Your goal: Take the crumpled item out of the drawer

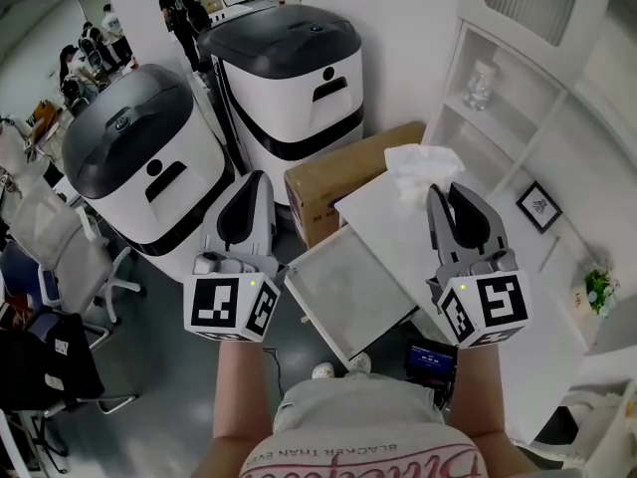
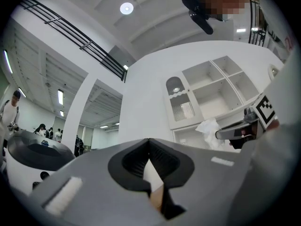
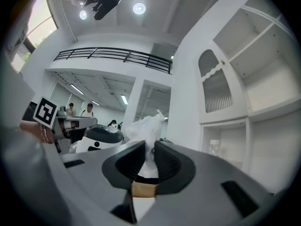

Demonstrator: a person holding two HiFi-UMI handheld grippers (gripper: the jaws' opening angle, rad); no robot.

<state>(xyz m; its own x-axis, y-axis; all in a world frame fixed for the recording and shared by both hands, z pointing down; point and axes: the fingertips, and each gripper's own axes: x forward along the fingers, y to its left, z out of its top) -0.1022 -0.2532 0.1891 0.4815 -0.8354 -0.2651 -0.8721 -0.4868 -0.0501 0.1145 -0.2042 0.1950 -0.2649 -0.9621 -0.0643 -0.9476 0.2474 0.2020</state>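
The right gripper (image 1: 447,193) (image 3: 146,149) pinched the crumpled paper (image 1: 418,163) (image 3: 143,126) between its jaws, holding it above the white cabinet top (image 1: 382,210), just beyond the open drawer (image 1: 360,289). The left gripper (image 1: 256,179) (image 2: 149,143), jaws closed together on nothing, hung left of the drawer.

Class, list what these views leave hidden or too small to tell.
Head view: the crumpled white paper's lower part, behind the right gripper.
Head view: the clear glass item on the shelf, too small to identify.
Head view: the dark device on the floor, partly behind that gripper's cube.
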